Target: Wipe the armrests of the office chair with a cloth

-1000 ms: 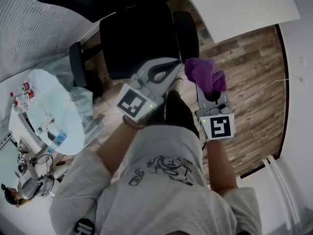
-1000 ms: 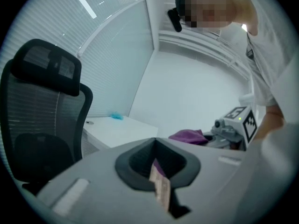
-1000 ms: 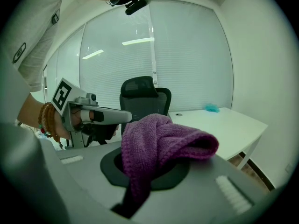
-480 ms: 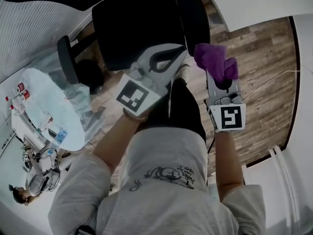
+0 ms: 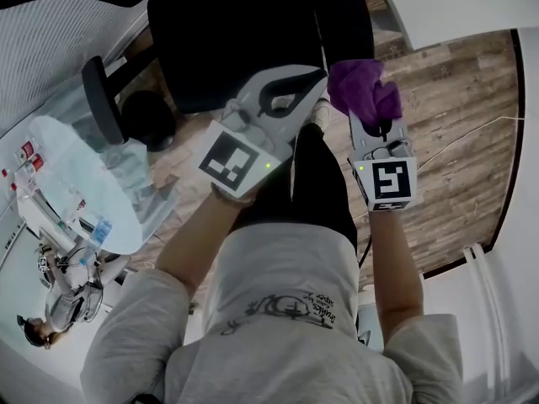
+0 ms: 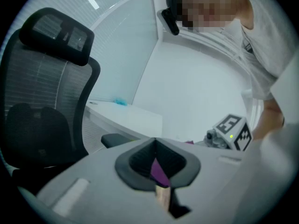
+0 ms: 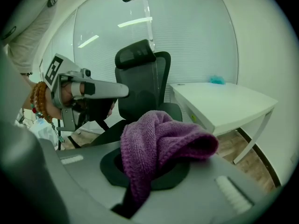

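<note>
- Head view: the left claw (image 5: 296, 89) sits at centre frame, pressed together and empty, over the black seat of the office chair (image 5: 227, 40). Just right of it, the right claw (image 5: 373, 123) pinches a purple cloth (image 5: 358, 84), which is bunched above its tips, near the armrest (image 5: 344, 15) at the top of the frame. The other armrest (image 5: 99, 99) shows at the left.
- Left gripper view: the jaws meet in a closed seam at bottom centre, and a sliver of purple shows through their notch. The chair's mesh back fills the left; a white counter (image 6: 126, 113) stands behind at mid-frame.
- Right gripper view: the cloth is clamped between the jaws at lower centre, draping over them. The chair stands behind at centre, with the counter on the right and a wood floor (image 7: 243, 148) at lower right.
</note>
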The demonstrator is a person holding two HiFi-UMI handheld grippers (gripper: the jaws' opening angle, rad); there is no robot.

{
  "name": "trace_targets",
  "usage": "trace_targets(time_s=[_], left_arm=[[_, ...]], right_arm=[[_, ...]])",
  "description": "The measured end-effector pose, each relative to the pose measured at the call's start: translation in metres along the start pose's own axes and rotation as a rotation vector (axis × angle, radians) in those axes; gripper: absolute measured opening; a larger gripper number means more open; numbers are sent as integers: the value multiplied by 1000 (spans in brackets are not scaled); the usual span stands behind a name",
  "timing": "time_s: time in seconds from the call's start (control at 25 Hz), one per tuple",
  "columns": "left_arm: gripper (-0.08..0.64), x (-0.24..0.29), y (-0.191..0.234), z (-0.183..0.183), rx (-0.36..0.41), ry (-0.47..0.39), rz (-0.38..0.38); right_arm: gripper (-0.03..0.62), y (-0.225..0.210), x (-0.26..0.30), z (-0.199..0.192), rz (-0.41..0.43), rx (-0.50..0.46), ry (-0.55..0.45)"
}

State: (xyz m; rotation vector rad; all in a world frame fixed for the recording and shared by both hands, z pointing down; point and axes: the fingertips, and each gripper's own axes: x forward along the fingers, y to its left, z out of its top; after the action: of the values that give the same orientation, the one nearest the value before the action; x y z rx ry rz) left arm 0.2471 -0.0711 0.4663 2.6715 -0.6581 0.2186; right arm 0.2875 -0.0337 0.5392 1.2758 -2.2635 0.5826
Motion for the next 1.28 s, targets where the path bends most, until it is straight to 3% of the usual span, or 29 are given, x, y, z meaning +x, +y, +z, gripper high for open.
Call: trace_targets(time_s=[0.4, 1.28], left_arm=[[0, -4, 17, -4, -9, -6, 20], [0, -16, 37, -1, -17, -6, 25]], right_arm=[[29, -6, 14, 5, 2, 5, 30], [32, -60, 126, 84, -26, -206, 118]])
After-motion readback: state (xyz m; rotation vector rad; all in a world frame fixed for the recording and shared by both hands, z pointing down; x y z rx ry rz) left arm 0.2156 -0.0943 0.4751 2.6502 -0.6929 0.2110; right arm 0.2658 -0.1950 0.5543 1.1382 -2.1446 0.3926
